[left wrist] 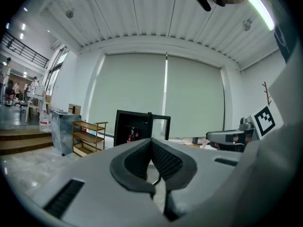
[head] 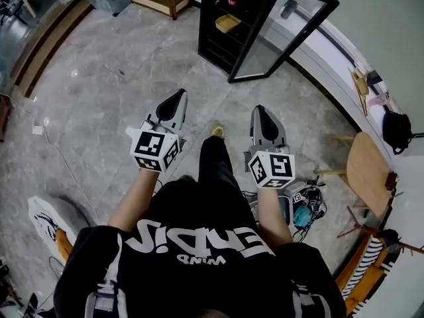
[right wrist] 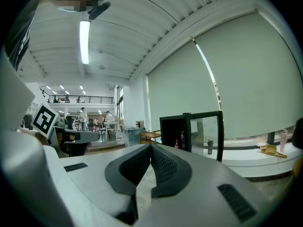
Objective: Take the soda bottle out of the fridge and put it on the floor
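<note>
Two grippers are held out side by side: the left gripper [head: 176, 102] and the right gripper [head: 262, 115], each with its jaws pressed together and nothing between them, as each gripper's own view shows. Ahead of both, well apart from the jaw tips, stands one black fridge [head: 225, 25] with its single glass door [head: 286, 35] swung open toward the right gripper's side. The soda bottle [right wrist: 177, 144] stands inside the fridge, a small red-topped shape. A second dark bottle shape seems to stand just beside it, but both are too small to tell apart surely. One yellow thing [head: 227, 23] lies on a fridge shelf; what it is cannot be made out. One wooden rack [left wrist: 87, 135] stands beyond the left gripper's outer side, cut off at the top of the head view.
</note>
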`<action>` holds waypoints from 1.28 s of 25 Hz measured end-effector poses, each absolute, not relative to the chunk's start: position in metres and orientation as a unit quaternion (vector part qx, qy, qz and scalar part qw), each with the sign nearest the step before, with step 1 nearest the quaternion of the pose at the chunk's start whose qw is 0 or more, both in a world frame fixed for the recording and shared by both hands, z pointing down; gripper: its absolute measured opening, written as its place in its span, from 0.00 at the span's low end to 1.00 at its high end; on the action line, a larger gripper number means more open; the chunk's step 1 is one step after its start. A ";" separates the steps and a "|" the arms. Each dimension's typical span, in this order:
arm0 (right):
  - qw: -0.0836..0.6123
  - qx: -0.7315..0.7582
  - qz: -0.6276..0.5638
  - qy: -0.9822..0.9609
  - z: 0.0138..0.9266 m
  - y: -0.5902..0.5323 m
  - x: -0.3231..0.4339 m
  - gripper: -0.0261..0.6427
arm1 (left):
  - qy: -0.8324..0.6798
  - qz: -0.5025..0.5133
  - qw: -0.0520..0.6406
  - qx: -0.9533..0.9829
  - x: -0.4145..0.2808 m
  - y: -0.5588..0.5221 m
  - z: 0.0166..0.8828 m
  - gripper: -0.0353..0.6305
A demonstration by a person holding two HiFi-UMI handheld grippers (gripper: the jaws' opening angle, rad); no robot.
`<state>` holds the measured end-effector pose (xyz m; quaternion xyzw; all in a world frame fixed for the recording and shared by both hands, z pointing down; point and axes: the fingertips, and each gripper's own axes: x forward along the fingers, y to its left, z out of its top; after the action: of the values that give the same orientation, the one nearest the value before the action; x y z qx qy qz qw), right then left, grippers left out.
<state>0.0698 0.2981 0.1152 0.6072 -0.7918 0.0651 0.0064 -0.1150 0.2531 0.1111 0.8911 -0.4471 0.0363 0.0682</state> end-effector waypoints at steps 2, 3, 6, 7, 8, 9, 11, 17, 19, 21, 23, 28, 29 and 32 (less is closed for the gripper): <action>0.007 0.604 0.064 -0.794 0.116 0.273 0.077 0.07 | -0.448 0.035 0.068 0.891 -0.107 0.230 0.111 0.06; 0.006 0.603 0.063 -0.796 0.115 0.259 0.080 0.07 | -0.448 0.035 0.068 0.891 -0.103 0.217 0.110 0.06; 0.005 0.599 0.062 -0.798 0.109 0.215 0.092 0.07 | -0.450 0.034 0.070 0.889 -0.093 0.176 0.106 0.06; 0.006 0.598 0.062 -0.799 0.108 0.201 0.096 0.07 | -0.451 0.033 0.070 0.889 -0.090 0.163 0.105 0.06; 0.007 0.597 0.062 -0.800 0.107 0.186 0.100 0.07 | -0.453 0.033 0.070 0.888 -0.087 0.150 0.104 0.06; 0.008 0.596 0.062 -0.800 0.106 0.172 0.104 0.07 | -0.455 0.032 0.070 0.887 -0.083 0.136 0.103 0.06; 0.011 0.593 0.062 -0.803 0.103 0.144 0.114 0.07 | -0.460 0.031 0.072 0.885 -0.074 0.112 0.101 0.06; 0.018 0.579 0.062 -0.813 0.097 0.077 0.138 0.07 | -0.472 0.030 0.074 0.878 -0.046 0.052 0.097 0.06; 0.020 0.575 0.062 -0.815 0.097 0.060 0.144 0.07 | -0.478 0.028 0.064 0.875 -0.039 0.034 0.093 0.06; 0.022 0.571 0.061 -0.819 0.098 0.047 0.148 0.07 | -0.483 0.021 0.049 0.874 -0.033 0.021 0.090 0.06; 0.025 0.565 0.060 -0.822 0.099 0.035 0.148 0.07 | -0.486 0.015 0.039 0.873 -0.030 0.008 0.088 0.06; 0.029 0.559 0.066 -0.826 0.101 0.006 0.148 0.07 | -0.488 0.023 0.050 0.871 -0.024 -0.029 0.088 0.06; 0.029 0.559 0.068 -0.826 0.102 0.001 0.148 0.07 | -0.485 0.020 0.054 0.873 -0.022 -0.036 0.087 0.06; 0.029 0.562 0.072 -0.823 0.103 -0.012 0.147 0.07 | -0.473 0.005 0.072 0.878 -0.019 -0.052 0.085 0.06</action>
<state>0.1468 -0.0124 0.1025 0.5621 -0.8234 0.0718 0.0292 -0.0189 -0.0515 0.0849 0.8779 -0.4733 0.0046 0.0724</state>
